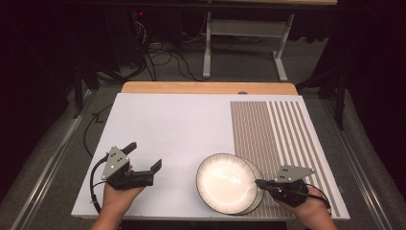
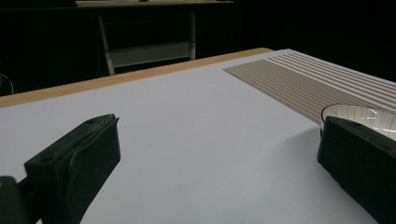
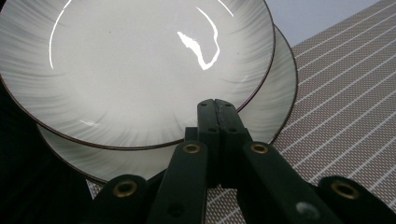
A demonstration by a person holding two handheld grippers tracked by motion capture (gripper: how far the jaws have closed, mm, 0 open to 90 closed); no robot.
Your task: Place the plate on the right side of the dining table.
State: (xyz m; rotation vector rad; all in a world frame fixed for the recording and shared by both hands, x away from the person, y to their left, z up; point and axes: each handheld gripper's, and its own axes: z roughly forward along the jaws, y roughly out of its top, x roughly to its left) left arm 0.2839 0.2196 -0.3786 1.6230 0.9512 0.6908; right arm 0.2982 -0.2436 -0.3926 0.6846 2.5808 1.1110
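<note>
Two white plates with dark rims lie stacked near the table's front edge. The upper plate sits shifted left on the lower plate. My right gripper is shut, jaws pressed together with nothing between them; its tip sits over the upper plate's right rim, and I cannot tell whether it touches. My left gripper rests open on the bare white surface left of the plates, nothing between its jaws. A plate's edge shows behind its right jaw.
The white tabletop stretches away from both hands. A brown striped mat covers its right part, under the plates' right side. A wooden strip borders the far edge. Cables and a table frame stand on the floor beyond.
</note>
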